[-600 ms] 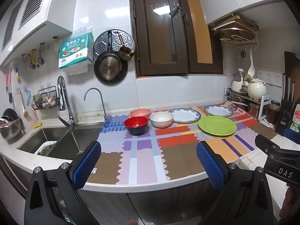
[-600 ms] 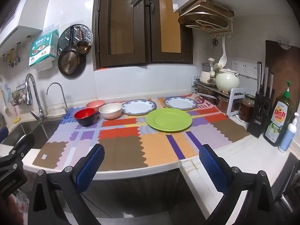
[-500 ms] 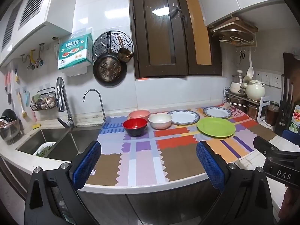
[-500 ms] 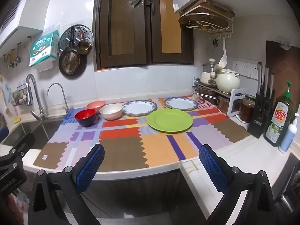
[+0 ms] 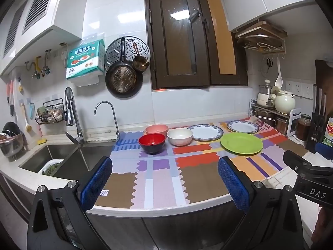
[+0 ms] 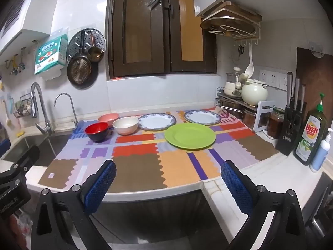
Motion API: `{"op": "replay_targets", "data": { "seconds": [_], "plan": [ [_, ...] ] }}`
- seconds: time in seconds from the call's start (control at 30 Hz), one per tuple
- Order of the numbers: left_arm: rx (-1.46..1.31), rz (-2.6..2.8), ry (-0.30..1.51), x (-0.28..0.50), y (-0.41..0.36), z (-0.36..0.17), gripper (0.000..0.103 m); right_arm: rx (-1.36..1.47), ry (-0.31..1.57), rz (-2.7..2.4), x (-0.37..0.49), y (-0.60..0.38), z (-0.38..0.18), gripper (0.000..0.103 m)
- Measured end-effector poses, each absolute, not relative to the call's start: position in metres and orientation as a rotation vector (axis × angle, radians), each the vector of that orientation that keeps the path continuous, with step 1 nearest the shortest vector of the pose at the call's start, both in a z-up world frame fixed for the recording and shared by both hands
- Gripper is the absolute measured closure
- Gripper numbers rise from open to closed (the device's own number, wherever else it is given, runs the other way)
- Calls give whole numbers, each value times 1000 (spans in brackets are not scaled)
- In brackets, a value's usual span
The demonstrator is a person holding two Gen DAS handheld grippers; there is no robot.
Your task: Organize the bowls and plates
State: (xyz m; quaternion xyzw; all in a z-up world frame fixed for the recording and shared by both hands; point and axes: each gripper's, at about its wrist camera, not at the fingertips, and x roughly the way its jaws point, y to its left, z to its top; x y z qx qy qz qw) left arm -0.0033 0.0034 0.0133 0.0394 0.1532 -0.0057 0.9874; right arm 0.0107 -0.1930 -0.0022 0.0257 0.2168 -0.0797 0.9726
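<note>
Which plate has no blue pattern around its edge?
The green plate. It is plain green all over, while the two white plates behind it both have blue patterned rims.

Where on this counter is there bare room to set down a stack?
The front half of the patchwork mat, between the counter edge and the green plate and red bowl, is free. The back row is crowded with bowls and plates; the right corner with the dish soap bottle and knife block.

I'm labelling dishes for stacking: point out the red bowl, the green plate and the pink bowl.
red bowl (image 5: 152, 142), left wrist view, inner wall.
green plate (image 6: 189, 136), right wrist view, centre of its face.
pink bowl (image 5: 156, 129), left wrist view, inside.
</note>
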Motion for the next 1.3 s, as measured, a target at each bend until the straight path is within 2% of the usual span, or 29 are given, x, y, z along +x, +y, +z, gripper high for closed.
{"op": "replay_targets", "data": {
  "seconds": [1.3],
  "plan": [
    [88, -46, 319, -1, -6, 6, 0, 42, 408, -179, -2, -198, 3, 1]
  ]
}}
